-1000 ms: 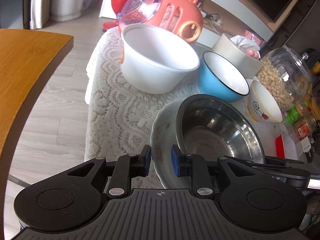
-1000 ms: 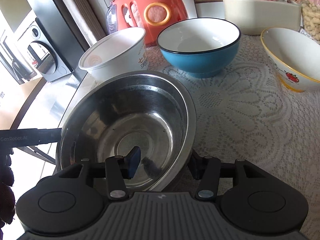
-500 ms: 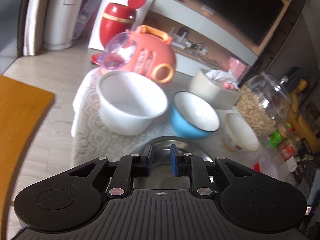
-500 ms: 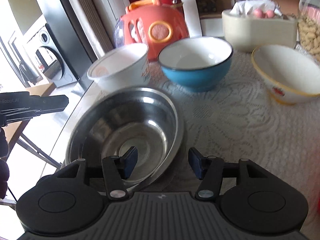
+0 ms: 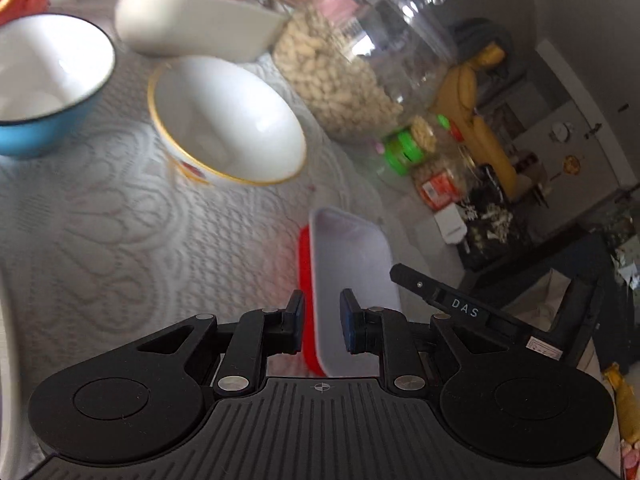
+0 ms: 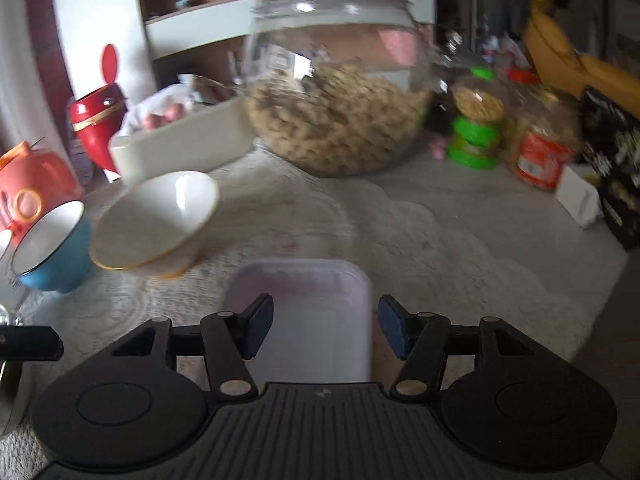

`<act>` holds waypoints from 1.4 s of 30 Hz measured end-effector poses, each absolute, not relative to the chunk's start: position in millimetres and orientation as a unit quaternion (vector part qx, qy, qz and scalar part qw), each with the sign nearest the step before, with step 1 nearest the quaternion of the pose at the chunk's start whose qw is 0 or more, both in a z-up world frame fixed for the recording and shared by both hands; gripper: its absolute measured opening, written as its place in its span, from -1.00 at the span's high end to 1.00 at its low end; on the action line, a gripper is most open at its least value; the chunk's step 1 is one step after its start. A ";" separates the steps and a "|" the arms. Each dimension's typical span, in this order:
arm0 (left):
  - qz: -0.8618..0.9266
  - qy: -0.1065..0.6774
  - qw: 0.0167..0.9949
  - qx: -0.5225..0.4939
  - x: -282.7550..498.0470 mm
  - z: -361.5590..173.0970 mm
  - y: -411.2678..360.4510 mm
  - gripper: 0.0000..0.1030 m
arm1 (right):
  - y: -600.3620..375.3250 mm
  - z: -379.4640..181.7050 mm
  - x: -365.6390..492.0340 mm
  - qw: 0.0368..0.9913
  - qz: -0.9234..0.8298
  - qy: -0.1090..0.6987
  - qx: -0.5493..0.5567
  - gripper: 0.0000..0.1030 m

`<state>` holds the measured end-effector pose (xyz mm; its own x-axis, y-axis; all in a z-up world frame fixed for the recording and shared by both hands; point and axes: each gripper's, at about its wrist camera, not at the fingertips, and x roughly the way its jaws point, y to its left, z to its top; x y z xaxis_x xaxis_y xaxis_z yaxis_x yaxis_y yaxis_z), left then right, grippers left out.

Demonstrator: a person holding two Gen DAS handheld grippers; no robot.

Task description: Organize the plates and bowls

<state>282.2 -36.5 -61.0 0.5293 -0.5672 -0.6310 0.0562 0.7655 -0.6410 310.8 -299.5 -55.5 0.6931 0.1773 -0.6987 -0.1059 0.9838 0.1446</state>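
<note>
Over the lace-covered table [image 6: 460,240], my right gripper [image 6: 326,328] has just been widening, jaws straddling the white rectangular plate [image 6: 304,312] without touching, presumably sized for its width. My left gripper [image 5: 320,322] hovers narrow, empty, above the plate's red-edged rim [image 5: 306,280]. The yellow-rimmed bowl [image 5: 228,120] and peanut jar [image 6: 336,92] stand near (bare cloth lies right).

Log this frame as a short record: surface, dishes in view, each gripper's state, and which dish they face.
surface: white lace tablecloth
dishes: blue bowl, gold-rimmed white bowl, rectangular red-edged white dish
clutter: glass jar of nuts, cream tissue box
left gripper: narrowly parted, empty, over the dish's near edge
right gripper: open, empty, jaws just opening, dish in the gap behind them
contact with dish: none visible
</note>
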 end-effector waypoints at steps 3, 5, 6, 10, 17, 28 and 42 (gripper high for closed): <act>-0.175 0.484 0.809 -0.283 304.2 -81.8 -69.2 0.59 | -328.5 -74.7 318.4 0.886 0.106 0.437 0.116 -0.07; -0.180 0.501 0.793 -0.296 314.0 -94.3 -86.3 0.59 | -330.2 -84.2 320.9 0.870 0.135 0.453 0.136 0.03; -0.190 0.506 0.785 -0.303 318.7 -98.7 -94.8 0.59 | -330.5 -86.6 324.4 0.867 0.150 0.453 0.142 0.03; -0.219 0.510 0.776 -0.301 330.5 -105.2 -120.6 0.59 | -330.9 -76.8 333.7 0.878 0.184 0.418 0.145 0.03; -0.133 0.440 0.862 -0.212 298.4 -52.8 -92.2 0.58 | -346.7 -67.4 346.1 0.896 0.157 0.395 0.127 0.03; -0.129 0.495 0.820 -0.257 300.2 -95.5 -97.8 0.46 | -346.9 -89.3 332.6 0.851 0.199 0.445 0.196 0.03; -0.009 0.374 0.872 -0.316 300.5 -43.8 -5.4 0.45 | -330.5 -44.3 363.9 0.914 0.154 0.358 0.111 0.02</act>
